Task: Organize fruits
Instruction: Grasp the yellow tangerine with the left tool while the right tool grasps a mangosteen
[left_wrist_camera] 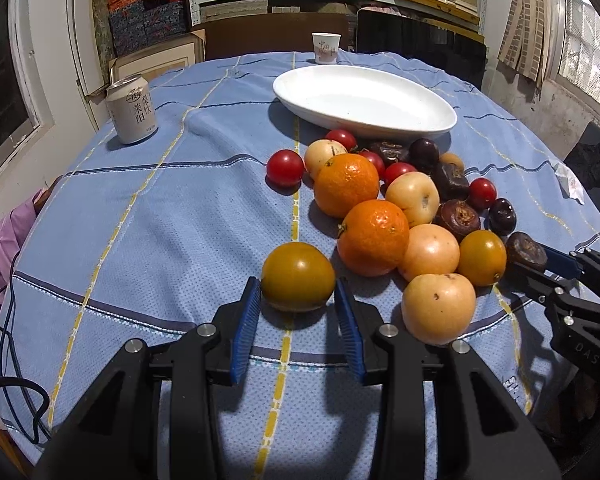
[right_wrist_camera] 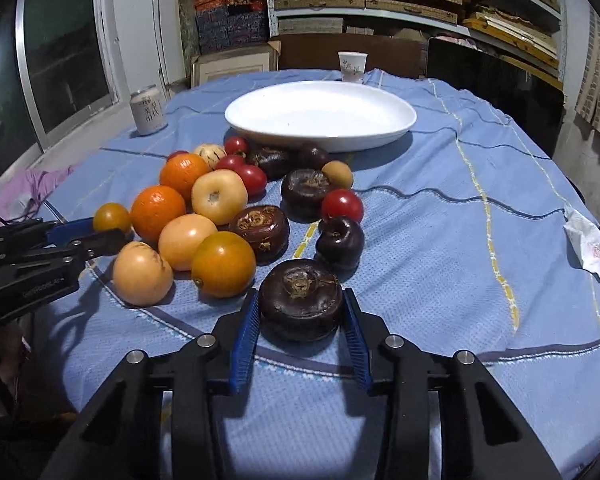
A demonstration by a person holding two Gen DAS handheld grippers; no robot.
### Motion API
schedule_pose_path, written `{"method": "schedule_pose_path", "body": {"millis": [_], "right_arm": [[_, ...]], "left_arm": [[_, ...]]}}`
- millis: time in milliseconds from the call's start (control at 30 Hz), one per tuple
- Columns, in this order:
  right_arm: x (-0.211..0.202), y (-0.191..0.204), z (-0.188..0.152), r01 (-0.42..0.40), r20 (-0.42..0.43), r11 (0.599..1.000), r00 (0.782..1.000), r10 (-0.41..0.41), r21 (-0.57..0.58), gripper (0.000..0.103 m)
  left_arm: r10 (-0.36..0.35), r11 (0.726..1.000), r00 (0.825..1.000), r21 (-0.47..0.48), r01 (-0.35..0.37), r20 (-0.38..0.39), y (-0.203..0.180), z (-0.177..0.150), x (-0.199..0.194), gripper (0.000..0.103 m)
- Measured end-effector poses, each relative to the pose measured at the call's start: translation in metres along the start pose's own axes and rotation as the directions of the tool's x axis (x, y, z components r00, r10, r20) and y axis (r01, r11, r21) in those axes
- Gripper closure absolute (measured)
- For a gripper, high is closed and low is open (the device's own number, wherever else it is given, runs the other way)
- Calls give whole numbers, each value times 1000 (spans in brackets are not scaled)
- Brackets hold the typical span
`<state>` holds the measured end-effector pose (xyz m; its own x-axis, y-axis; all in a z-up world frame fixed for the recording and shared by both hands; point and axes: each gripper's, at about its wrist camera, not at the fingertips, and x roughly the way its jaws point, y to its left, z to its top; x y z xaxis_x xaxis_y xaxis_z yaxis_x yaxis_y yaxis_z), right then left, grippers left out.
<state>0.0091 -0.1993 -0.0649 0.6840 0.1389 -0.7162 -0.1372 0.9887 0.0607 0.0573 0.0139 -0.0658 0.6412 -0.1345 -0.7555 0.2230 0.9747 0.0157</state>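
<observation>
A pile of fruit lies on the blue cloth: oranges (left_wrist_camera: pixel 346 184), pale apples (left_wrist_camera: pixel 438 308), red tomatoes (left_wrist_camera: pixel 285 168), dark water chestnuts (right_wrist_camera: pixel 260 226). An empty white oval plate (left_wrist_camera: pixel 364 100) sits behind the pile; it also shows in the right wrist view (right_wrist_camera: pixel 320 114). My left gripper (left_wrist_camera: pixel 296 296) has its blue pads against both sides of a yellow-green tomato (left_wrist_camera: pixel 298 276) on the cloth. My right gripper (right_wrist_camera: pixel 300 308) has its pads against both sides of a dark water chestnut (right_wrist_camera: pixel 300 300) on the cloth.
A drink can (left_wrist_camera: pixel 132 110) stands at the far left of the table. A paper cup (left_wrist_camera: pixel 326 48) stands behind the plate. A crumpled wrapper (right_wrist_camera: pixel 588 244) lies at the right edge. Cables (left_wrist_camera: pixel 16 360) hang at the left table edge.
</observation>
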Motion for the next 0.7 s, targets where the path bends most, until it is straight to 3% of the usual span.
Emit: {"method": "schedule_pose_path", "body": {"millis": [200,300,400,500,600,700], "right_arm": [[-17,-6,7,5,53,1000,999,-5,6,62],[-15,-10,9,13,47,1000,999,-13,7,62],[-8,-12,7,5,24,1000,1000,-5,21,62],[-4,-12,5,-5,9,1000,1000,4,27,62],[-5,-13,5,3,11,1000,1000,-3,29,62],[-6,-15,4,4,15,1000,1000,-4,31,62]], "left_arm": [[-12,1000,998,-19,13,64,6,6,-20,65],[20,1000,1000,-17,-19,21,8,6,-8,66],[-6,1000,1000,-30,5,-18,10,6,6,66],[7,1000,1000,-12,-7,7,8,14,10,65],[14,1000,1000,-15,-14,-9,10,23,23,48],[-10,999,1000,-35,10,-4,14,28,28,46]]}}
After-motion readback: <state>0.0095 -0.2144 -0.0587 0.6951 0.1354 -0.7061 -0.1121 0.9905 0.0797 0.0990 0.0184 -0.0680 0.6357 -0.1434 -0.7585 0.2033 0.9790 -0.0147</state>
